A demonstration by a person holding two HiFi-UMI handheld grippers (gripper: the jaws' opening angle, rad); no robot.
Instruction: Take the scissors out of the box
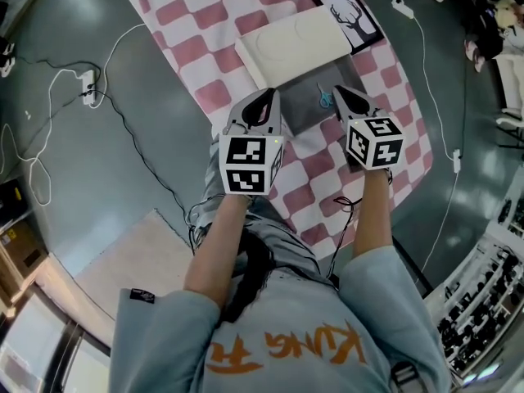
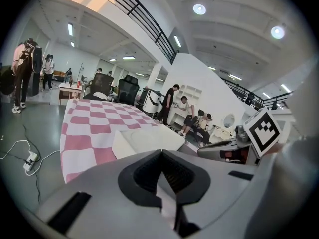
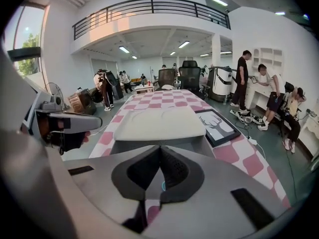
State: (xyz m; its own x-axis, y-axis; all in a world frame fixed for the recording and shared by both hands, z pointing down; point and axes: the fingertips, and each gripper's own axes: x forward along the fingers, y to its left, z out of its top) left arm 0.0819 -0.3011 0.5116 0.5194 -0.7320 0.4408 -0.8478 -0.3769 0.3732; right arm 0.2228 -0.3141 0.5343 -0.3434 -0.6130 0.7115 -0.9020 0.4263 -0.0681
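Observation:
A pair of scissors with teal handles lies in the grey box on the pink-checked tablecloth. The box's cream lid stands open behind it. My left gripper hovers over the box's left edge with its jaws shut and nothing in them. My right gripper is just right of the scissors, also shut and empty. In the right gripper view the jaw tips meet in front of the lid, and a teal speck shows under them. In the left gripper view the tips meet too.
A black-framed deer picture lies right of the lid. The cloth-covered table ends close to the person's body. A power strip and cables lie on the floor at left. People stand and sit in the background.

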